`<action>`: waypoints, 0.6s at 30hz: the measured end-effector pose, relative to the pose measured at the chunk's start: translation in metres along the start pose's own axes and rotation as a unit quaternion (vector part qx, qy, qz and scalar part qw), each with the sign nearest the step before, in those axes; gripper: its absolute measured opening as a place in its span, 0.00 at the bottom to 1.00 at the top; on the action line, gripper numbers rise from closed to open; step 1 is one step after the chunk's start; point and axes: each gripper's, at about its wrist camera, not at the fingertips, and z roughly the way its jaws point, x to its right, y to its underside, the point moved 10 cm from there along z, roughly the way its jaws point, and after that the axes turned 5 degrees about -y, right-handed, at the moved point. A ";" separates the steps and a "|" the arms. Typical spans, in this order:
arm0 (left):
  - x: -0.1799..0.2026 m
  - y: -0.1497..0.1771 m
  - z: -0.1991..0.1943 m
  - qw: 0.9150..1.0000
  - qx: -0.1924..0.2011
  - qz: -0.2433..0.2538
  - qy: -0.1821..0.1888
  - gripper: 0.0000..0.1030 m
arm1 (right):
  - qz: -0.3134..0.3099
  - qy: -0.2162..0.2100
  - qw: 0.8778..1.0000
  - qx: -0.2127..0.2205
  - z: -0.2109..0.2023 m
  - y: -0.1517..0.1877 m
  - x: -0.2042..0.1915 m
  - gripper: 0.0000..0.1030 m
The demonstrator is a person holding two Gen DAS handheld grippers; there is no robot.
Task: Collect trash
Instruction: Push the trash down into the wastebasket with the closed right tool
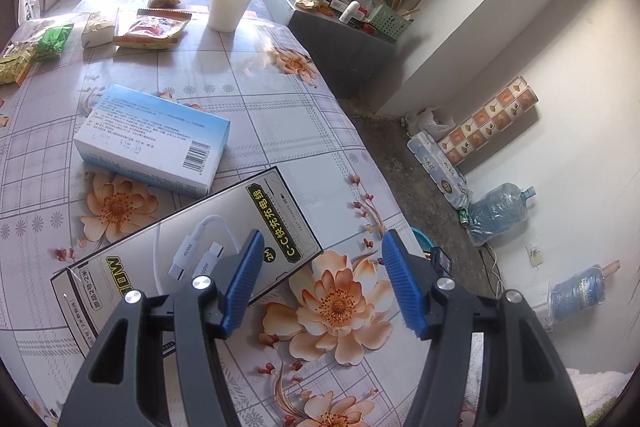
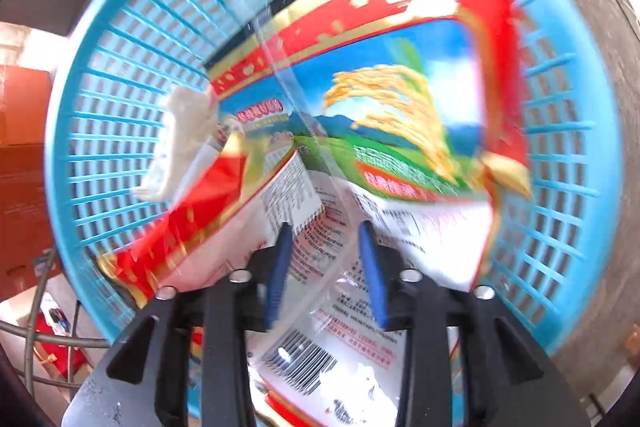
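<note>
Right gripper [image 2: 326, 275] points straight down over the blue basket [image 2: 132, 75]; jaws parted, rice bag [image 2: 384, 115] lying in the basket below, not pinched. We lift clear so the bag doesn't snag. Left gripper [image 1: 320, 283] spread, empty, over the table [image 1: 256, 115]; cable box [image 1: 192, 251] just beside it, so we'd grab that across its narrow side.

Left gripper [image 1: 322, 277] agape; right gripper [image 2: 326, 273] seemingly parted, pointing down.
</note>
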 end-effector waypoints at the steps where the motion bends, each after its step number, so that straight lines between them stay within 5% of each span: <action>1: 0.001 0.001 -0.005 1.000 0.004 0.001 0.002 0.58 | 0.000 -0.006 1.000 0.011 -0.010 0.000 0.003 0.47; 10: -0.006 0.014 -0.052 0.999 0.033 -0.009 0.007 0.58 | 0.022 -0.087 0.993 0.084 -0.087 0.008 0.033 0.55; 15: -0.012 0.026 -0.075 0.999 0.047 -0.015 0.008 0.58 | 0.030 -0.101 0.988 0.112 -0.114 0.032 0.025 0.55; 18: -0.017 0.034 -0.080 0.999 0.048 -0.023 0.006 0.58 | 0.017 -0.078 0.992 0.093 -0.115 0.035 0.010 0.53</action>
